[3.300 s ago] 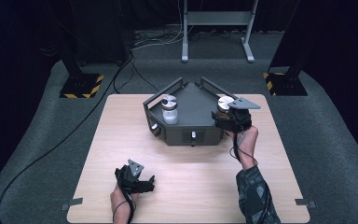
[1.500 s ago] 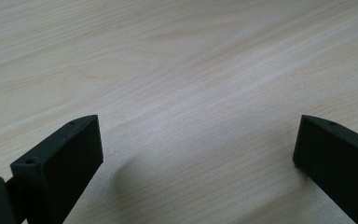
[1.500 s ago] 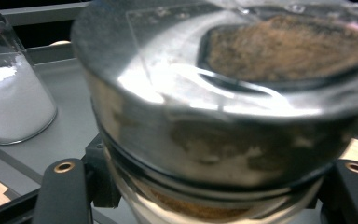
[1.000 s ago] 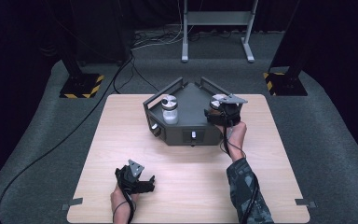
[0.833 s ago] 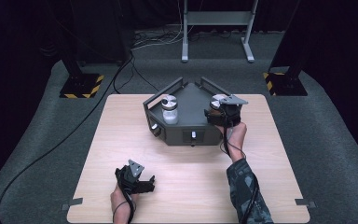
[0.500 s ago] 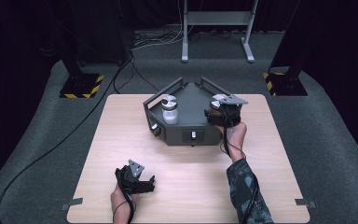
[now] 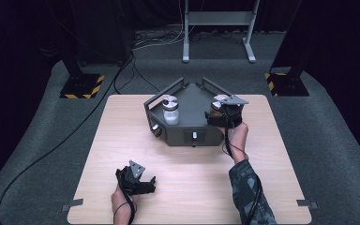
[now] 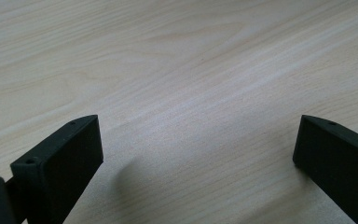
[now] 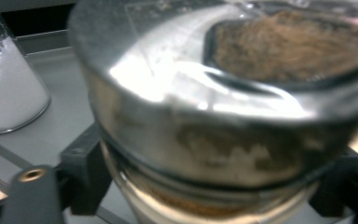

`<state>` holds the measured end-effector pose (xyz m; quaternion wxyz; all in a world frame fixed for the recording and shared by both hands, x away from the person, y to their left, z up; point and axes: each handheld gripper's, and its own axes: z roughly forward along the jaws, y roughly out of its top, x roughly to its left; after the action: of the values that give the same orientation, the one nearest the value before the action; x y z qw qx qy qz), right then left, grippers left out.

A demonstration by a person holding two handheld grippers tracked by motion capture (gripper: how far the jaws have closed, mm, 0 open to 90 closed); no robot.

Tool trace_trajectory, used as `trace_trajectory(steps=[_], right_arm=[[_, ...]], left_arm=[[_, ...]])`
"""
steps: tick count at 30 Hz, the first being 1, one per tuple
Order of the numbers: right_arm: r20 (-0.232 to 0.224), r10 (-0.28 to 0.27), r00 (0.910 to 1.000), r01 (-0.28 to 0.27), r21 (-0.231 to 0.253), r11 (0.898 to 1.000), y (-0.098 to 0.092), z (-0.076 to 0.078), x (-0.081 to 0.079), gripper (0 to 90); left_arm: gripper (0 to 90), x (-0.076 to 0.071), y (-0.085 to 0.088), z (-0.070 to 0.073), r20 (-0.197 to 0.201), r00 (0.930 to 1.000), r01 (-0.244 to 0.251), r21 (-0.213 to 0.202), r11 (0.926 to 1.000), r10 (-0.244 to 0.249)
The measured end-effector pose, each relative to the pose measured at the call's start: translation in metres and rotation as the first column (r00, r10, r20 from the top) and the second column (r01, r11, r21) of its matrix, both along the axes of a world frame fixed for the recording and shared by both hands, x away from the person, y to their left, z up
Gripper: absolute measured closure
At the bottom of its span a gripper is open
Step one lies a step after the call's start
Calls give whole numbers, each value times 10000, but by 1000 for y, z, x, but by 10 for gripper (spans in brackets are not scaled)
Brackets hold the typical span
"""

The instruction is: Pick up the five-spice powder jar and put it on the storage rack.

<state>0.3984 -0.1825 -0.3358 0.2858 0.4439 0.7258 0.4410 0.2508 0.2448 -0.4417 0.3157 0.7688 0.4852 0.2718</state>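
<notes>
High view: the right gripper (image 7: 226,114) sits at the brown jar (image 7: 217,106) on the grey tray (image 7: 187,136); the left gripper (image 7: 138,180) rests on the desk (image 7: 122,117), far from it.

Left gripper view: its jaws are spread wide with bare desk between them.

Right gripper view: its jaws have just been opening, yet they flank the jar's neck under the metal lid (image 9: 168,79), seemingly touching it. A white jar (image 9: 9,88) stands left.

Table (image 7: 122,140) evenly lit, surroundings dark; jar lid (image 9: 168,70) blurred, glaring.
</notes>
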Motion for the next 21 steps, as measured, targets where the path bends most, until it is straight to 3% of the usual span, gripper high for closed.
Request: trace_trajectory(steps=[4, 8, 13, 21], right_arm=[[-55, -12, 10000, 11, -160, 9999, 1, 1, -4, 33], [-185, 250, 9995, -257, -356, 9990, -2, 6, -7, 0], [-290, 485, 9984, -498, -446, 9978, -9, 12, -16, 0], [-381, 386, 9985, -405, -501, 9979, -20, 5, -44, 0]], left_arm=[[10, 0, 0, 0, -6, 10000, 0, -4, 10000, 0], [10, 0, 0, 0, -18, 10000, 2, -9, 10000, -2], [10, 0, 0, 0, -24, 10000, -3, -22, 10000, 3], [9, 0, 0, 0, -24, 10000, -4, -24, 10000, 4]])
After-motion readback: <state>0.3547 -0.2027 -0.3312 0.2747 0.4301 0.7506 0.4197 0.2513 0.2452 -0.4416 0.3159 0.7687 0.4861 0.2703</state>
